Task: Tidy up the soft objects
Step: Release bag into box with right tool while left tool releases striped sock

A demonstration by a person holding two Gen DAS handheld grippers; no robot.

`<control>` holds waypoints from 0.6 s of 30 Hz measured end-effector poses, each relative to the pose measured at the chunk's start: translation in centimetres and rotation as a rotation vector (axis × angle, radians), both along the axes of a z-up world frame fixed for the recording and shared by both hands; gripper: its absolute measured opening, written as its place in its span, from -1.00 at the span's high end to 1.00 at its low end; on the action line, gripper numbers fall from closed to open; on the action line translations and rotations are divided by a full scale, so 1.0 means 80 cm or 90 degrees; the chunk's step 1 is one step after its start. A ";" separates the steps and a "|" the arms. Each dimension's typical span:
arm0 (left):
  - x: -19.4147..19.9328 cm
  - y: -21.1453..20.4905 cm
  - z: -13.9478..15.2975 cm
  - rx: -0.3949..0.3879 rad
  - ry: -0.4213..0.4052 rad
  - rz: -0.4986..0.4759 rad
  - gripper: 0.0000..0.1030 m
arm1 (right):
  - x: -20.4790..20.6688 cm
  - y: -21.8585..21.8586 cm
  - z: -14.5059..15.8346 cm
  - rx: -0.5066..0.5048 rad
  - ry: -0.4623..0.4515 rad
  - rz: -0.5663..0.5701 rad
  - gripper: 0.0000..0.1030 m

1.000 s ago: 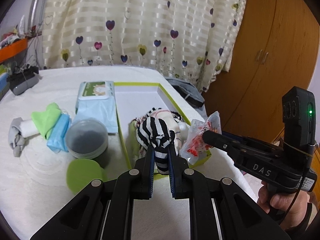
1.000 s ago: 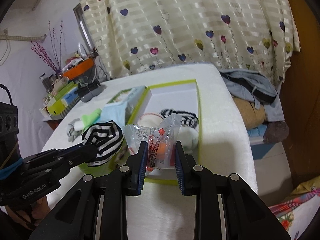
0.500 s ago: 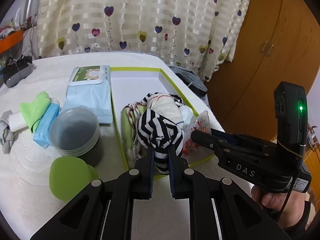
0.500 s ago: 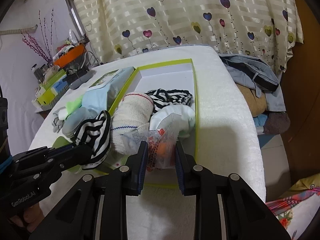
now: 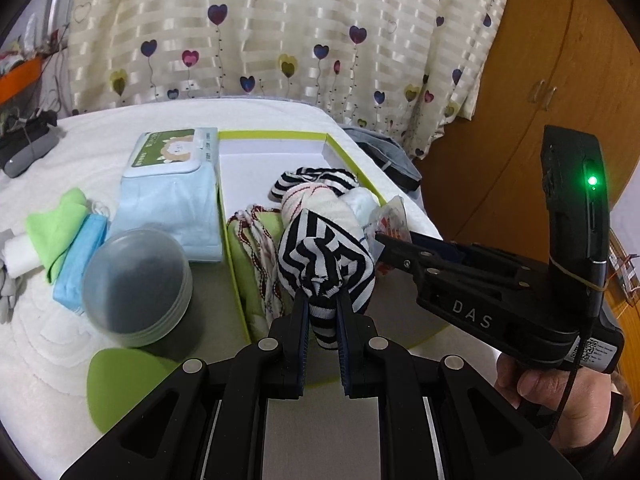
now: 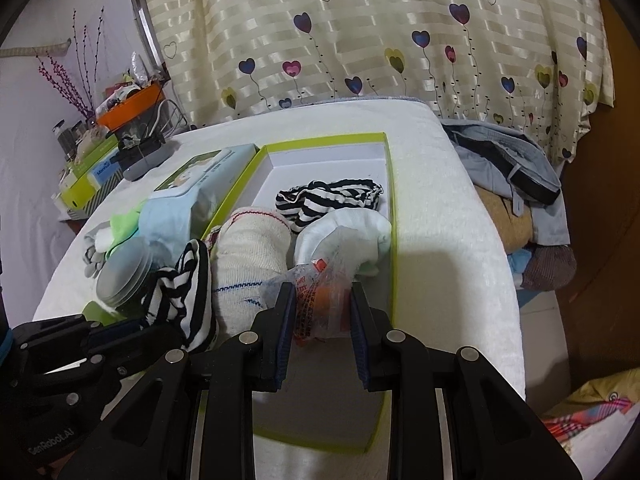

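My left gripper [image 5: 323, 307] is shut on a black-and-white striped sock ball [image 5: 326, 258], held over the near part of the green-rimmed white box [image 5: 276, 136]. My right gripper [image 6: 322, 298] is shut on a clear plastic packet with orange contents [image 6: 320, 304], low over the box [image 6: 324, 141] near its right wall. Inside the box lie a cream knitted roll [image 6: 250, 240], a striped sock [image 6: 328, 198] and a white sock bundle [image 6: 346, 232]. In the left wrist view the right gripper [image 5: 384, 240] comes in from the right, and a hand [image 5: 536, 384] grips its handle.
Left of the box sit a wet-wipes pack [image 5: 172, 184], a grey round tub [image 5: 136, 276], its green lid [image 5: 124, 384], and folded green and blue cloths [image 5: 60, 232]. Folded clothes [image 6: 516, 184] are piled beyond the bed's right edge. A wooden wardrobe [image 5: 540, 80] stands at right.
Both grippers have sunk and moved forward over the box, each still holding its item. The box contents now look closer and larger in both views.
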State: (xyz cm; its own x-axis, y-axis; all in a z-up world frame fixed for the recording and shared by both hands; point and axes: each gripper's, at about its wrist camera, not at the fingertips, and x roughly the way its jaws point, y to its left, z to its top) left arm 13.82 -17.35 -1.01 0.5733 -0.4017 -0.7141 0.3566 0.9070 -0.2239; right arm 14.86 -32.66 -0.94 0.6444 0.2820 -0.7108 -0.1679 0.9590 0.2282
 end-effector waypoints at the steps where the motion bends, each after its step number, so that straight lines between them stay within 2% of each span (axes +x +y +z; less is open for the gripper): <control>1: 0.003 -0.002 -0.002 0.002 0.002 0.000 0.77 | 0.002 -0.001 0.000 -0.002 0.000 0.002 0.47; 4: 0.010 -0.006 -0.007 0.006 0.008 0.002 0.77 | 0.006 -0.001 0.000 -0.005 0.000 0.003 0.45; 8: 0.015 -0.011 -0.010 0.010 0.011 0.001 0.77 | 0.004 -0.001 0.003 -0.033 -0.005 -0.006 0.28; 12: 0.010 -0.008 -0.008 0.001 0.014 -0.003 0.77 | -0.007 -0.006 0.009 -0.032 -0.015 -0.010 0.12; 18: -0.003 0.000 -0.004 -0.007 0.011 -0.004 0.75 | -0.024 -0.007 0.014 -0.032 -0.023 -0.009 0.10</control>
